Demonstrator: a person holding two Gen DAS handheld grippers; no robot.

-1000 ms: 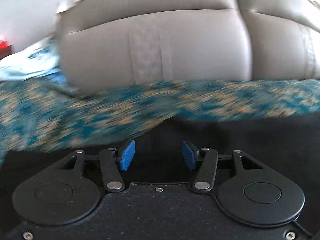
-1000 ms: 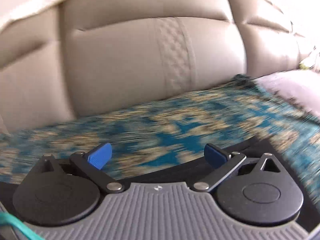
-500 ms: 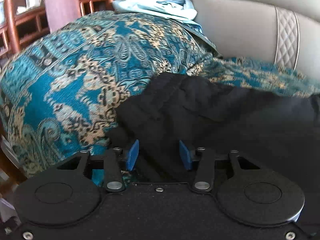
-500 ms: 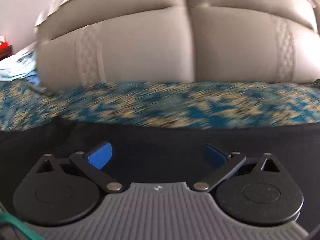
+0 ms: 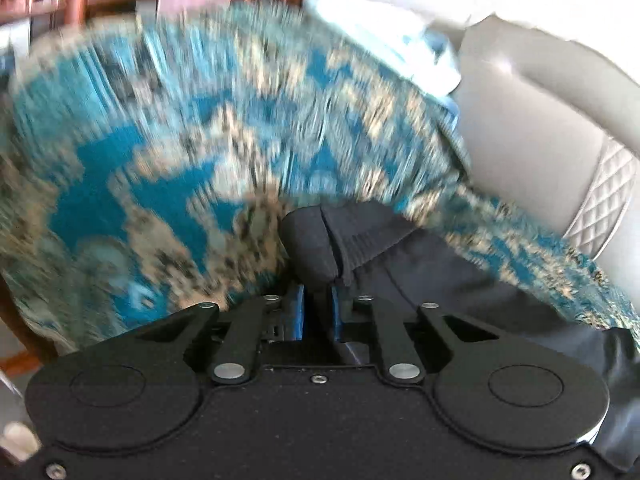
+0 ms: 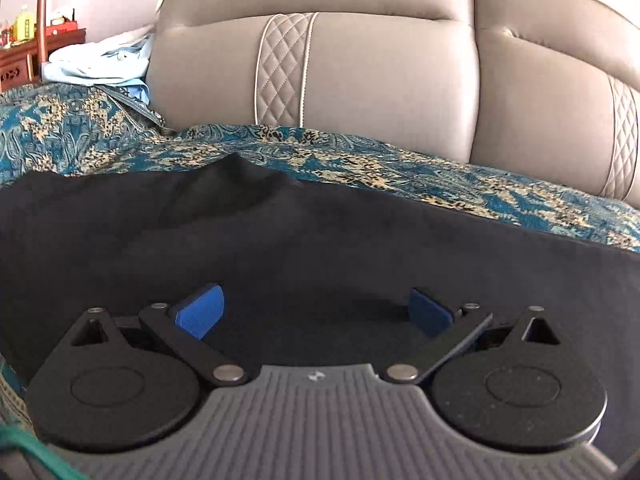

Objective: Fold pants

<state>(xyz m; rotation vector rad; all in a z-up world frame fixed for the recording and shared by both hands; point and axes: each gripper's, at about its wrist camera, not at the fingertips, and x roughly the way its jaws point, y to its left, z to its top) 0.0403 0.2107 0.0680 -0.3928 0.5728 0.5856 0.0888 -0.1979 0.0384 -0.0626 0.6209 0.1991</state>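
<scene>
Sofa (image 6: 380, 80) with patterned throw (image 6: 480, 184): left claw (image 5: 318, 312) clamps pants (image 5: 344, 236) edge; right claw (image 6: 316, 314) spread wide over pants (image 6: 280, 240).

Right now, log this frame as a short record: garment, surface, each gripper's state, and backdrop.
garment: black pants, spread over the cover, one bunched end pinched
surface: teal patterned cover on the sofa seat
left gripper: shut on the pants' bunched end
right gripper: open, blue pads wide apart above the black fabric
backdrop: beige sofa backrest; pale blue cloth at the left end
image quality: left view motion-blurred, right view sharp
</scene>
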